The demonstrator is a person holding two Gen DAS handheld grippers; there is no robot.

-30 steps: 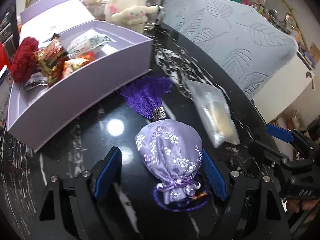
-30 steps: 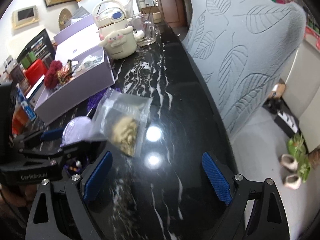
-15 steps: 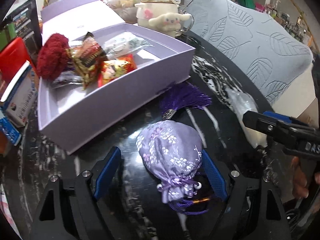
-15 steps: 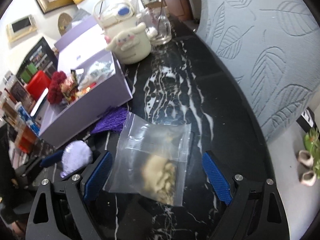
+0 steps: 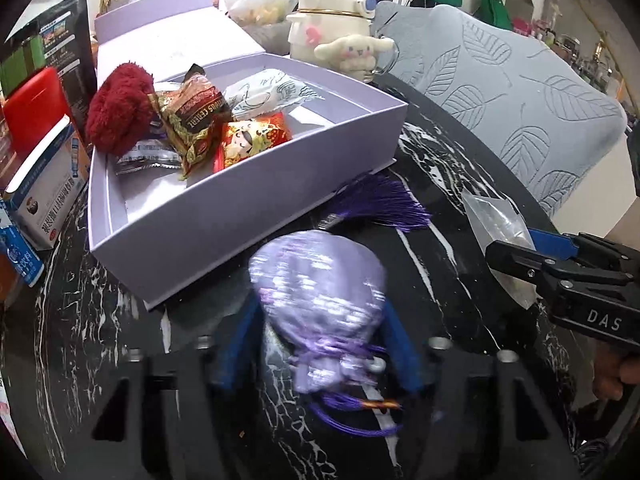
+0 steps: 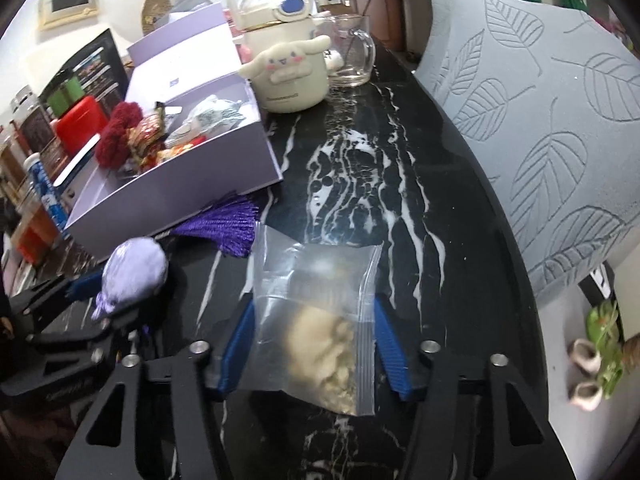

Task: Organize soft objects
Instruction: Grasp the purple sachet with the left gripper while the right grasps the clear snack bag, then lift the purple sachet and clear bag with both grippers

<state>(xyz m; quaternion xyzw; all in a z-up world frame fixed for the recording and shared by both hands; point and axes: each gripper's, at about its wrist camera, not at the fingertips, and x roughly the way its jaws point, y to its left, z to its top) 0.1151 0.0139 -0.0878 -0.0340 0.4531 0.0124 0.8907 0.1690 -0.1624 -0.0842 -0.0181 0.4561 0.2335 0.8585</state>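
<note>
My left gripper (image 5: pixel 320 340) is shut on a lilac embroidered sachet (image 5: pixel 320 284) with a purple tassel (image 5: pixel 384 206), just in front of the open lilac box (image 5: pixel 256 216). The sachet (image 6: pixel 134 276) also shows in the right wrist view. My right gripper (image 6: pixel 312 344) is shut on a clear zip bag (image 6: pixel 320 320) holding beige material, over the black marble table (image 6: pixel 360 184). That bag (image 5: pixel 498 220) appears at the right of the left wrist view. The box (image 6: pixel 176 192) holds a red fluffy item (image 5: pixel 118 110) and several snack packets (image 5: pixel 200 116).
A cream kettle with a plush dog (image 6: pixel 286 60) and a glass mug (image 6: pixel 352 56) stand behind the box. Cartons and a red case (image 5: pixel 36 120) crowd the left. A grey leaf-patterned chair (image 6: pixel 552 112) lines the table's right edge.
Both grippers have closed, the left on the sachet, the right on the zip bag. The left view has swung towards the box, and the sachet has lifted.
</note>
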